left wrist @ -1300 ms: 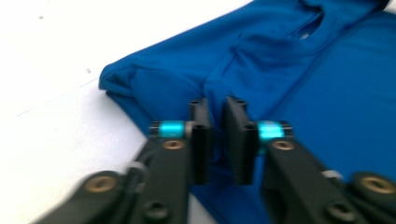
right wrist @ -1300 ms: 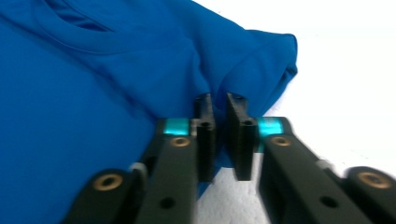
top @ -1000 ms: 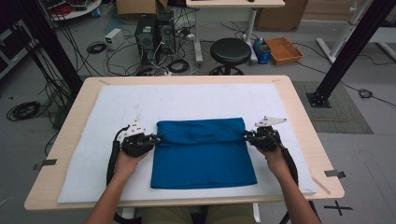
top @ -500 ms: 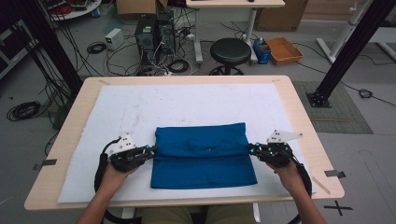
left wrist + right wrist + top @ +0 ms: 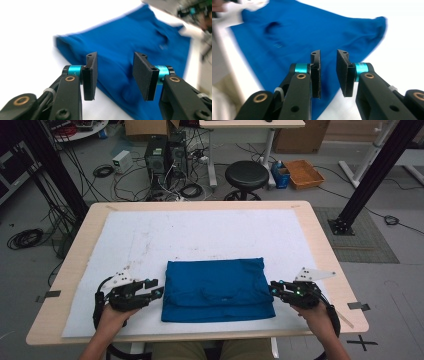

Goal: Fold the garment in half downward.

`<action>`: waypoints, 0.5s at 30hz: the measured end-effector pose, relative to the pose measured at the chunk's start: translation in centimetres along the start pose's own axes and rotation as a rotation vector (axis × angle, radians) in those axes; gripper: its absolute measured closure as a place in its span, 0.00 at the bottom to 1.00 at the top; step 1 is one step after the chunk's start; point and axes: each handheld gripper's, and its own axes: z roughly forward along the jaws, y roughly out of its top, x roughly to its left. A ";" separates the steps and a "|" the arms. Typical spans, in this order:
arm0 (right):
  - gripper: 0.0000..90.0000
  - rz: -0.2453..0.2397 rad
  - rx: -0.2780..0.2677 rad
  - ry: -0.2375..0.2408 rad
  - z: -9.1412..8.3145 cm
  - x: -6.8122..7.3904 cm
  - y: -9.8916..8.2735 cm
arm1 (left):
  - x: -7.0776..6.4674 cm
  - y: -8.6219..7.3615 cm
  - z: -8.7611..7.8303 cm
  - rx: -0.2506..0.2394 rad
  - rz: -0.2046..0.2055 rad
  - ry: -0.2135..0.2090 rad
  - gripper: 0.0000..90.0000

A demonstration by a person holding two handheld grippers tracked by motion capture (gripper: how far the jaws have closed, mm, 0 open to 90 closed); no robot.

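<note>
Now L tool (image 5: pixel 114 75) has just been opening, jaws wide, nothing btwn; R tool (image 5: pixel 328 73) likewise, gap narrow, empty. Tool views show a dimple in the blue cloth (image 5: pixel 217 289); high view shows it folded, rectangular, mid-bench (image 5: pixel 320 240) btwn tools.

Both tongs (image 5: pixel 159 292) (image 5: pixel 272 288) just parted, empty.

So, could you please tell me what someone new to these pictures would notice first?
The eye falls first on the folded blue cloth lying flat on the white mat, near the table's front edge. Next come the two black tongs flanking it: the left tongs at its left edge and the right tongs at its right edge. Both have just been opening, with nothing between the jaws.
</note>
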 end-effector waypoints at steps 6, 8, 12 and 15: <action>0.90 -0.093 0.136 0.015 4.7 1.2 0.8 | -0.1 0.9 1.5 0.004 -0.011 0.050 0.62; 0.92 -0.138 0.176 0.116 5.1 1.8 0.6 | -0.4 1.0 1.8 0.003 -0.003 0.046 0.62; 0.95 -0.242 0.217 0.294 4.1 2.6 -0.3 | -0.2 0.9 1.6 0.000 -0.008 0.050 0.62; 0.95 -0.255 0.243 0.399 2.6 2.5 -1.1 | -0.1 0.8 1.4 0.002 -0.018 0.054 0.62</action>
